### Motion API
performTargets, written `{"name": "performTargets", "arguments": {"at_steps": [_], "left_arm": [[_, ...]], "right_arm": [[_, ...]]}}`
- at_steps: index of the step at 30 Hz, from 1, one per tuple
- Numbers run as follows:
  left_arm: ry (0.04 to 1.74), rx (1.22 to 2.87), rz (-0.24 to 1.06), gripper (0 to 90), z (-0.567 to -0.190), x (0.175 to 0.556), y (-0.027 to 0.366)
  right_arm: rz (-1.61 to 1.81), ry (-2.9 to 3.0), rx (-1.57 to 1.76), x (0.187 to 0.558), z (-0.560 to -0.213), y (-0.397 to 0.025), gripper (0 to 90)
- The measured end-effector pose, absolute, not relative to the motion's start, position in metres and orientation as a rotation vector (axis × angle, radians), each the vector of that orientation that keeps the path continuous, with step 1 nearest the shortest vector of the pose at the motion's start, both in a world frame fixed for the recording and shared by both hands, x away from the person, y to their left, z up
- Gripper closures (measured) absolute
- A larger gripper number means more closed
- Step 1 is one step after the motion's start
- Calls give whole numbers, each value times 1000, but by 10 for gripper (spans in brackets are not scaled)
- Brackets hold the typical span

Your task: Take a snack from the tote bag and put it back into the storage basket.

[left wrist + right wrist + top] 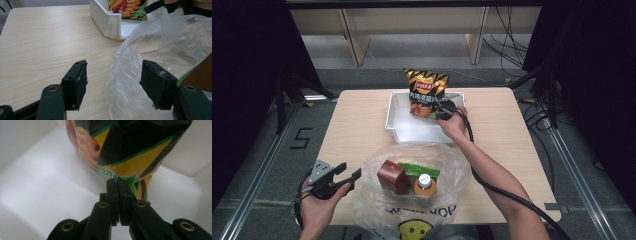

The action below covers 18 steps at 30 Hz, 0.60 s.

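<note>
Outstretched over the white bin (398, 125), the right tool (443, 107) pinches the chip bag's (427, 90) lower edge, bag upright in the bin. Meanwhile the left tool (348, 175) rests wide apart beside the plastic bag (452, 160) on the surface (357, 120).

Jaws spread wide — plastic bag (160, 50) edge between them, white tray (106, 18) beyond.

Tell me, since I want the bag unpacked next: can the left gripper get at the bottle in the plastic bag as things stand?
Probably yes. The left gripper is open beside the plastic bag, whose mouth gapes upward. The bottle stands uncovered, though a brown box sits between, so it would likely come from above.
</note>
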<state>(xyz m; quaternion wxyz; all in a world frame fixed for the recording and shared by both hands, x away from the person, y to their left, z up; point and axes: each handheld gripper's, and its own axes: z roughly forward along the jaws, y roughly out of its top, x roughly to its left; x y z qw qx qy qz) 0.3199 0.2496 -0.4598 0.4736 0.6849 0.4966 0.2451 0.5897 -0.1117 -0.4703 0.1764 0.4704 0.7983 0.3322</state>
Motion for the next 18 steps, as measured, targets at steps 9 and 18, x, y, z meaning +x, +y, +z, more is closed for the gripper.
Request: {"name": "performTargets", "arguments": {"at_steps": [9,18], "left_arm": [[1213,1675,599,376,-460,320,250],[1213,1677,597,376,-460,320,249]], "right_arm": [[922,2249,1355,591,-470,-113,887],[910,2235,1336,594,-469,-117,873]]}}
